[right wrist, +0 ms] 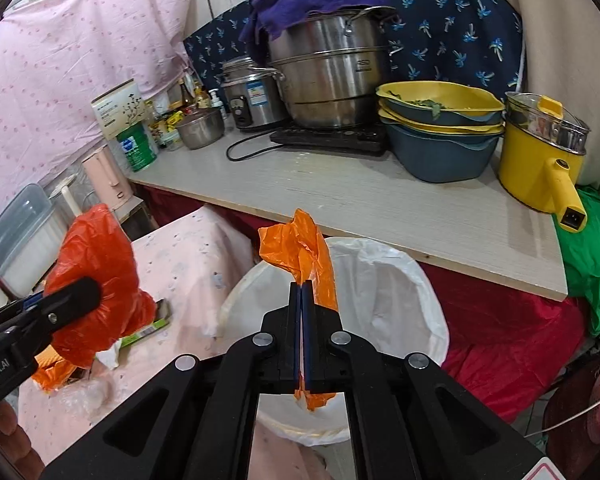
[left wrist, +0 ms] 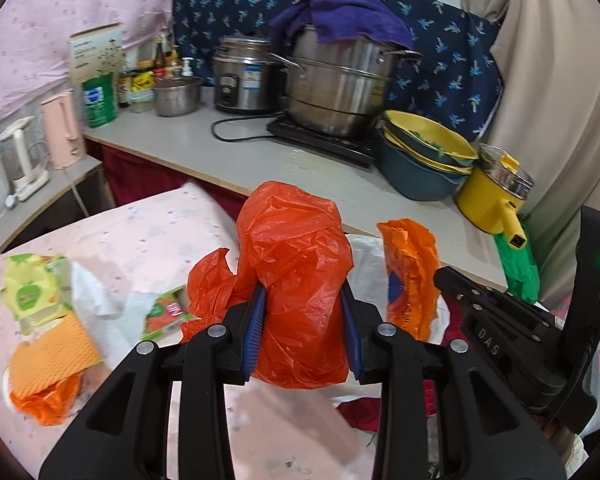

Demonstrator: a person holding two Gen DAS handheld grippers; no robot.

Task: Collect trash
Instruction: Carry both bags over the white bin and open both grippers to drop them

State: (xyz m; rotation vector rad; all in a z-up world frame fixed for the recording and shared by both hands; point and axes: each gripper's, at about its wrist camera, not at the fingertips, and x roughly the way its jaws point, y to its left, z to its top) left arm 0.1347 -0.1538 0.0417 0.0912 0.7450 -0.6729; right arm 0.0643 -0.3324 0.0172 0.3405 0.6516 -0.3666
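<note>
Between left gripper [left wrist: 304,320] pads: red bag [left wrist: 296,280] clamped, raised over table [left wrist: 148,240].
Left risk: bulky bag slipping free short of bin.
Right gripper [right wrist: 302,320]: pinching orange bag [right wrist: 300,256] above bin [right wrist: 400,280].
Right risk: clinging film on release.

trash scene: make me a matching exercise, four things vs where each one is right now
Things:
1. crumpled red-orange plastic bag
2. thin orange plastic scrap
3. big steel steamer pot
4. yellow-green snack wrapper

Places:
A. on the black cooktop
B. in the left tool
C. on the pink tablecloth
D. in the right tool

Pairs: 1-B, 2-D, 3-A, 4-C
</note>
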